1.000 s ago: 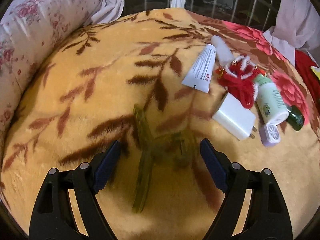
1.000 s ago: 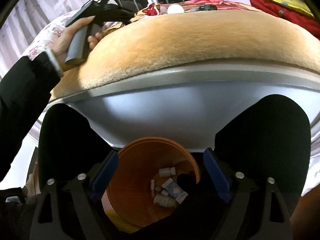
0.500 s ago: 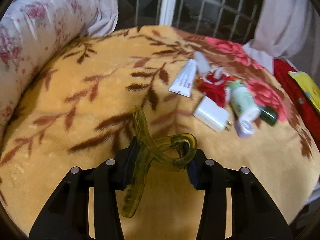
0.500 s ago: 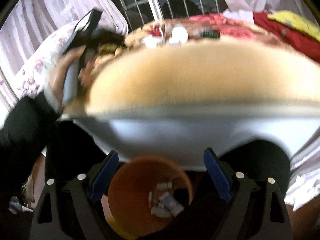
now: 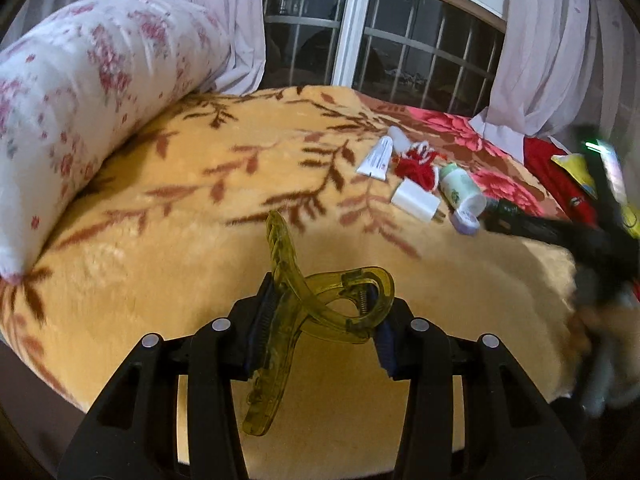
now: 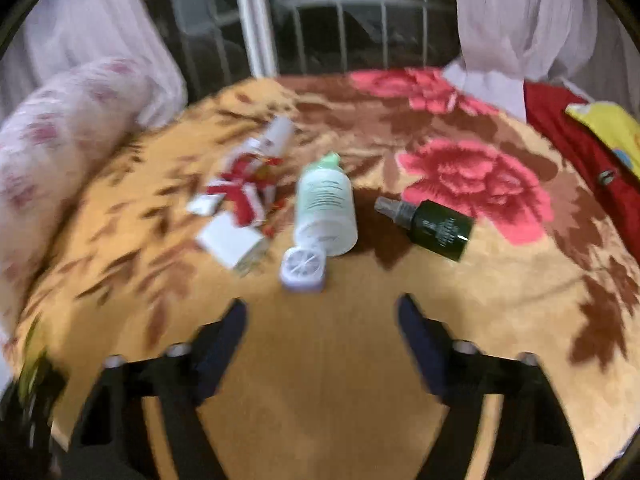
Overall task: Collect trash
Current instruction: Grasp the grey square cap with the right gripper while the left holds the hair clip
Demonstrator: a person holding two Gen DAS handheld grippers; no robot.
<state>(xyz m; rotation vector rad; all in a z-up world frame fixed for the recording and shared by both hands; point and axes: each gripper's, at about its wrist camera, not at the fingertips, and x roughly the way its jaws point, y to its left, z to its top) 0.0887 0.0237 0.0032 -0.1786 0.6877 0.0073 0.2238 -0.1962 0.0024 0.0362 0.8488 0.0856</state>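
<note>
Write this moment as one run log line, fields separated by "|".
left gripper: shut on hair clip | right gripper: open, above blanket | nearest: lilac case

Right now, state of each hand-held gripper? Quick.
Left hand-held gripper: closed on the yellow-green hair claw clip, lifted above the blanket.
Right hand-held gripper: open, holding nothing, above the blanket.

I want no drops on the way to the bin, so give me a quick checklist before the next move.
1. Left claw shut on the hair clip: ok.
2. Clip lifted off the blanket: ok.
3. Clip held centred: not ok, its long end hangs below the pads.
4. Right claw open and empty: ok.
5. Right claw lined up on the lilac case: cannot tell, view blurred.
6. Bin in sight: not ok.
</note>
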